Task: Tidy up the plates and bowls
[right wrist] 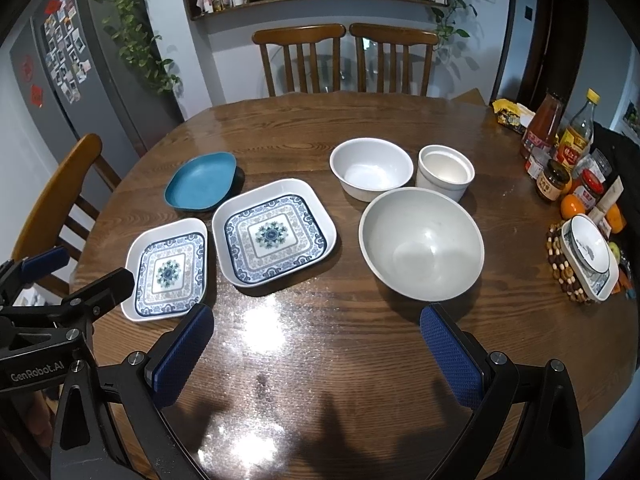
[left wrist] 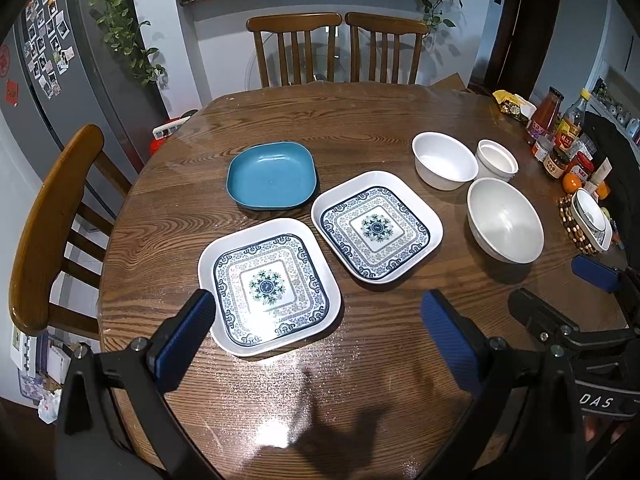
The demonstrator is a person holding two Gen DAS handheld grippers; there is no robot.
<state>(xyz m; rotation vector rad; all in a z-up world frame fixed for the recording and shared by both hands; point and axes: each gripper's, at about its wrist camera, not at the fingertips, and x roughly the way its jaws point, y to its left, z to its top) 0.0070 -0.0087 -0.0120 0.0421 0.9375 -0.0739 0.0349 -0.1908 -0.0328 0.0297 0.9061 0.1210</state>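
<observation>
Both grippers, left [left wrist: 318, 320] and right [right wrist: 317, 334], hover with fingers spread and empty; patterned plates [left wrist: 269, 286] sit centre-frame, white bowls [right wrist: 421, 243] right. A glossy table [right wrist: 304, 344] invites slipping.

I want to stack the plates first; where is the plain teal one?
The teal square plate sits left of centre on the round wooden table, just behind the two blue-patterned white square plates, nearest the left chair.
</observation>
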